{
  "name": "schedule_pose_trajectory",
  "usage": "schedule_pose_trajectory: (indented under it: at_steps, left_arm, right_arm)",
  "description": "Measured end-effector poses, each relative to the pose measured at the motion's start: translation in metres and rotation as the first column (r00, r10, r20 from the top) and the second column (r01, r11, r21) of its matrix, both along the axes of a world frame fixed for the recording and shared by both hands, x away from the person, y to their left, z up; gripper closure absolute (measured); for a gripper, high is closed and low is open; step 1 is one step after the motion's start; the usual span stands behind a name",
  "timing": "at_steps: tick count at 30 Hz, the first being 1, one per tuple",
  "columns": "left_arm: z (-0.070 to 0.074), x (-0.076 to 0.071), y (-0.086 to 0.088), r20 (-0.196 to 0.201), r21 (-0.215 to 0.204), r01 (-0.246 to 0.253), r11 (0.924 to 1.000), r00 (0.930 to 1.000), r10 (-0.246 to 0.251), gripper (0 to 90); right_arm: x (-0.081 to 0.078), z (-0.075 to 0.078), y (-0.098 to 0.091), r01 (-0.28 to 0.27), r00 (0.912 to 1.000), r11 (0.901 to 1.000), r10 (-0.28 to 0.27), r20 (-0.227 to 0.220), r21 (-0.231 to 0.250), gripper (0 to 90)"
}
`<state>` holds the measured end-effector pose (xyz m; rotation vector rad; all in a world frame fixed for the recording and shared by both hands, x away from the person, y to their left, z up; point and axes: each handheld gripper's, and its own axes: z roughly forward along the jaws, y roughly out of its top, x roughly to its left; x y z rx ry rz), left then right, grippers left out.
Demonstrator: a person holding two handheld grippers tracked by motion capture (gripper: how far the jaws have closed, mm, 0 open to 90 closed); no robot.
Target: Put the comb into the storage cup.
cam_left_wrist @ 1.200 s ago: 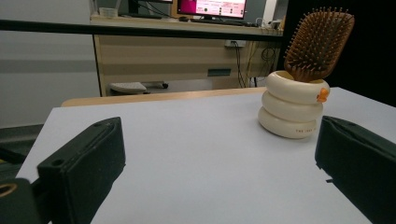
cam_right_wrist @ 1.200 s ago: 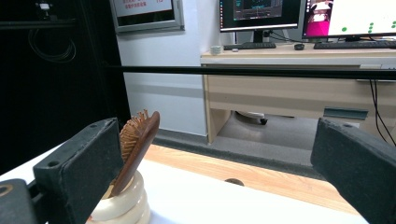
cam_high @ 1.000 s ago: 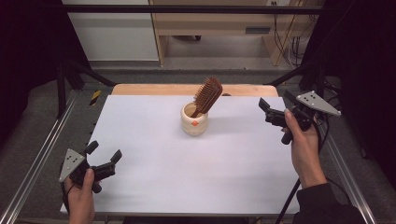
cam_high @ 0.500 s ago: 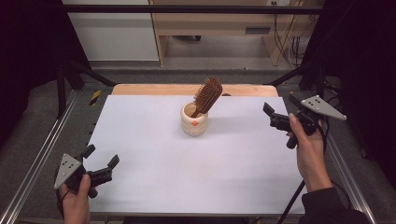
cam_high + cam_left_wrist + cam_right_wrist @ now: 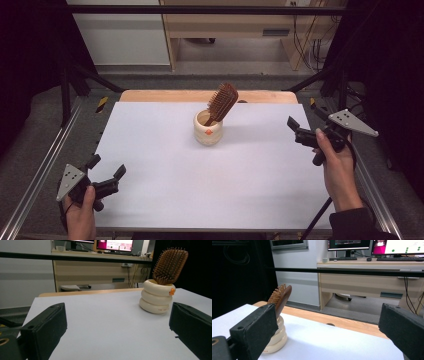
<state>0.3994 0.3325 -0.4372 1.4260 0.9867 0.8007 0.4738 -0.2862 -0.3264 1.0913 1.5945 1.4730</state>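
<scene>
Both hand-held grippers [image 5: 106, 167] [image 5: 300, 131] far from hairbrush [image 5: 223, 102]

Little can be read. The cream ringed holder [image 5: 157, 299], standing at the far middle of the bench [image 5: 105, 322], carries a short line of small reddish print on its lowest ring in the left gripper view, too small and blurred to make out. The monitors [image 5: 397, 246] on the desk beyond the bench show coloured screens whose writing is too small to read.
</scene>
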Motion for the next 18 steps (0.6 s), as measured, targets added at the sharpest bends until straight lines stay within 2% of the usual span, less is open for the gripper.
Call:
schedule_pose_trajectory:
  at_steps: [18]
  left_arm:
    - [0.0, 0.0, 0.0, 0.006, 0.0, 0.005, 1.0, 1.0, -0.005, 1.6]
  right_arm:
    - [-0.015, -0.025, -0.008, 0.002, 0.9999, 0.9996, -0.002, -0.014, -0.029, 3.8]
